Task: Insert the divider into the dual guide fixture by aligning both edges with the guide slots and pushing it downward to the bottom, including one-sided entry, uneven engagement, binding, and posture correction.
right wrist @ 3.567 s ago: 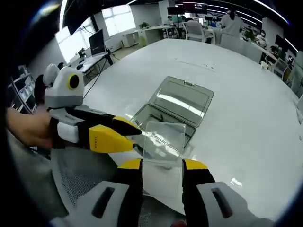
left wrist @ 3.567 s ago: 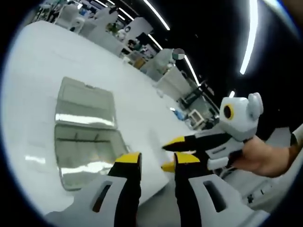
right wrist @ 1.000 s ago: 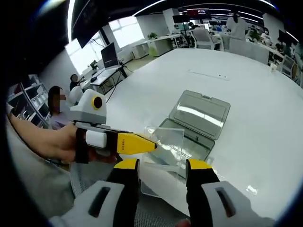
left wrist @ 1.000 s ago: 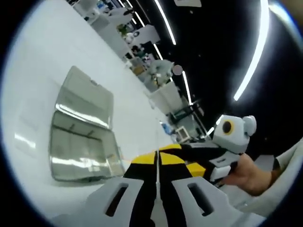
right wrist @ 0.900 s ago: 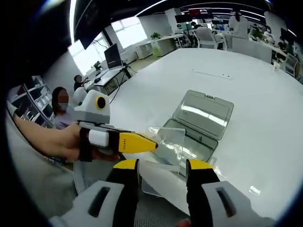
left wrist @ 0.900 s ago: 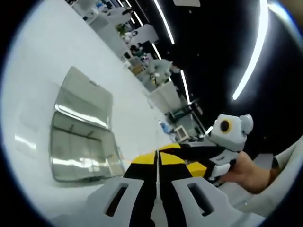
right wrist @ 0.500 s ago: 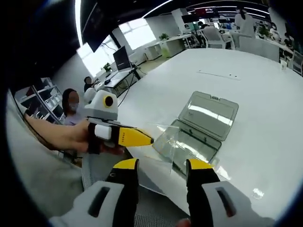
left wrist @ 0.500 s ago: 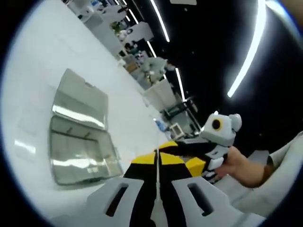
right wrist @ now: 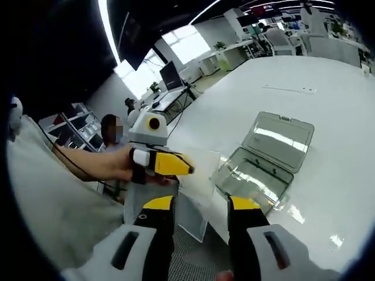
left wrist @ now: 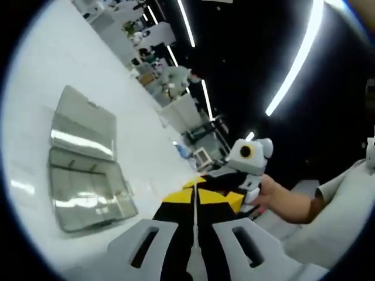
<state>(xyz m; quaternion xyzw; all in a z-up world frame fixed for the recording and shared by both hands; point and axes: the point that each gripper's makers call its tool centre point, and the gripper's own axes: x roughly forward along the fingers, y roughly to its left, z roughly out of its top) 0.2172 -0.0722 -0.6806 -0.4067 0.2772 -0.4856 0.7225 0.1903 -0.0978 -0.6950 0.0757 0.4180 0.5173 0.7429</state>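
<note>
Now we count one clear divider (right wrist: 196, 175), one open clear case (right wrist: 265, 161) on the white table (right wrist: 345, 134), and two grippers. In the right gripper view our left gripper (right wrist: 188, 170) comes in from the left, its yellow jaws pressed together on the near edge of the divider, which hangs in the air beside the case, off its near corner and not touching it. In the left gripper view the same sheet shows edge-on as a thin pale line (left wrist: 194, 219) pinched between the yellow tips of the left gripper (left wrist: 195, 196). Our right gripper (right wrist: 196, 203) holds its two jaws spread, one on each side of the divider's lower part, with nothing gripped. It also appears in the left gripper view, held in a hand (left wrist: 266, 196), behind the tips and away from the case (left wrist: 82, 175), whose lid lies back flat.
</note>
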